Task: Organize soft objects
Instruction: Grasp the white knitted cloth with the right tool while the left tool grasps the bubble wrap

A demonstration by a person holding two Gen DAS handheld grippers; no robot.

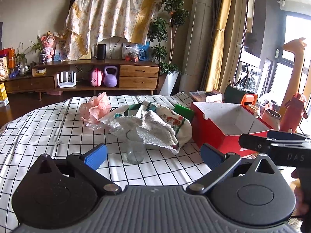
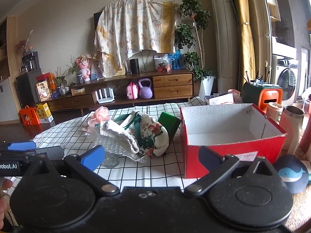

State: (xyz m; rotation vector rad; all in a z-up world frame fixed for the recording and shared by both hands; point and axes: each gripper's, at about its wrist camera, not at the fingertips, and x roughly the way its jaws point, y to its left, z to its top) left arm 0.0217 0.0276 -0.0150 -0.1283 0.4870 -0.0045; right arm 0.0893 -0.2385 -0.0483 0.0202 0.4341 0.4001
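A pile of soft things lies mid-table: a white knitted cloth (image 1: 155, 124) (image 2: 116, 134), a printed cloth bag with green straps (image 1: 175, 122) (image 2: 153, 136), a pink bath pouf (image 1: 97, 106) (image 2: 99, 115) and a green sponge (image 1: 183, 110) (image 2: 169, 122). A clear glass jar (image 1: 134, 147) (image 2: 110, 160) stands in front of the pile. An open red box (image 1: 223, 124) (image 2: 229, 130), white inside, stands to the right. My left gripper (image 1: 153, 155) is open and empty, just short of the jar. My right gripper (image 2: 151, 157) is open and empty, between pile and box.
The table wears a white grid-checked cloth (image 1: 48, 132) (image 2: 140, 170). Cups, a steel tumbler (image 2: 293, 120), a red bottle (image 1: 293, 112) and a whale cap (image 2: 291, 172) stand right of the box. A wooden TV cabinet (image 1: 97, 77) is far behind.
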